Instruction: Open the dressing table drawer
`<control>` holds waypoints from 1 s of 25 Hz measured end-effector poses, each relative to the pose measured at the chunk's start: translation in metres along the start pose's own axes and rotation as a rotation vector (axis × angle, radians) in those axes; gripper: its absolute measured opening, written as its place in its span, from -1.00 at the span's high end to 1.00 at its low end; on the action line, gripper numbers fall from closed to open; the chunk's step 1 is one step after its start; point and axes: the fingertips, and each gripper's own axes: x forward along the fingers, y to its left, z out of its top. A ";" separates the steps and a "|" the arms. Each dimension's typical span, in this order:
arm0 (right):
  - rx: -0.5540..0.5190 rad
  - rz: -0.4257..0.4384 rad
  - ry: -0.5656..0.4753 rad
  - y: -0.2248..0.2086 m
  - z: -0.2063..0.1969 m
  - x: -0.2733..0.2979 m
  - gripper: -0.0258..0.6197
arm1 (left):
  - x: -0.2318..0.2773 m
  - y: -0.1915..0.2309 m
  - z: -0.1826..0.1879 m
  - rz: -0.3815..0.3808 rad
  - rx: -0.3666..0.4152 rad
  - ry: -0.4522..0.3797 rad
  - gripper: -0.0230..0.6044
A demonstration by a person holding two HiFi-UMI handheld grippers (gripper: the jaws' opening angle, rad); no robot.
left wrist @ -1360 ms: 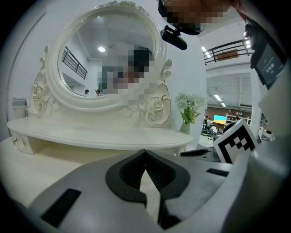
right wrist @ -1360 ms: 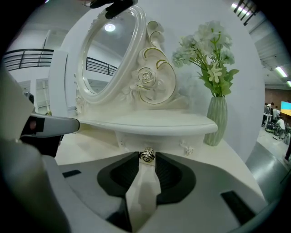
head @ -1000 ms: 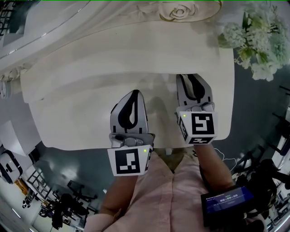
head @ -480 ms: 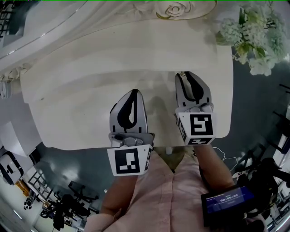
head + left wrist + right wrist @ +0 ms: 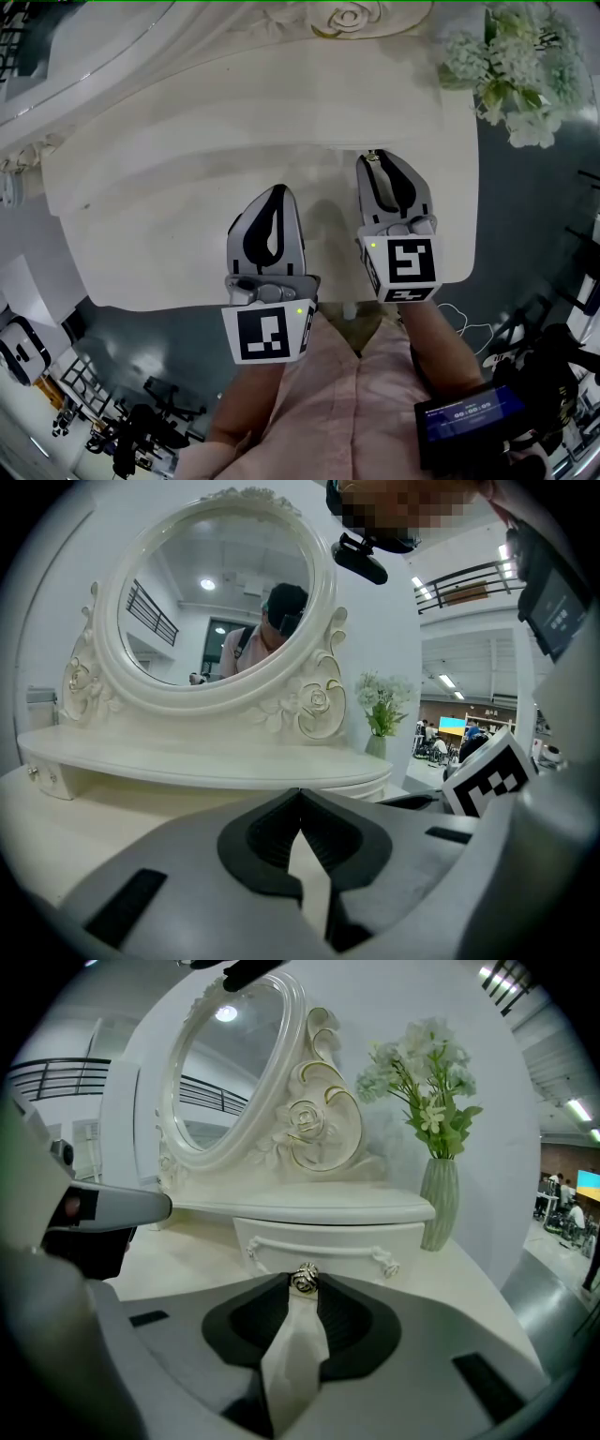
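Note:
The white dressing table (image 5: 169, 216) has a small drawer (image 5: 347, 1246) under its raised shelf, with a rope-like moulding and a round gold knob (image 5: 305, 1278). My right gripper (image 5: 305, 1284) is shut on that knob, which sits right between its tips. In the head view the right gripper (image 5: 377, 157) reaches to the shelf's edge, and the drawer itself is hidden beneath it. My left gripper (image 5: 272, 192) hovers over the table top to the left, shut with nothing in it (image 5: 300, 794).
An oval mirror (image 5: 216, 592) in a carved frame stands at the back of the shelf. A vase of white flowers (image 5: 439, 1202) stands on the table's right end (image 5: 511, 66). The table's front edge lies just below both grippers.
The head view has shifted, so the flowers and table slide up and left in the picture. My right gripper has shifted slightly left and nearer; the left one has not moved.

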 end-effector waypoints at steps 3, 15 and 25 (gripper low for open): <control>-0.001 0.001 -0.001 0.001 0.000 -0.001 0.59 | -0.001 0.000 0.000 0.002 0.000 0.001 0.86; -0.003 -0.001 0.002 0.004 -0.006 -0.006 0.60 | -0.007 0.001 -0.002 0.002 0.004 -0.002 0.86; -0.003 0.001 0.004 0.006 -0.012 -0.015 0.59 | -0.010 -0.008 -0.005 -0.012 0.004 -0.002 0.86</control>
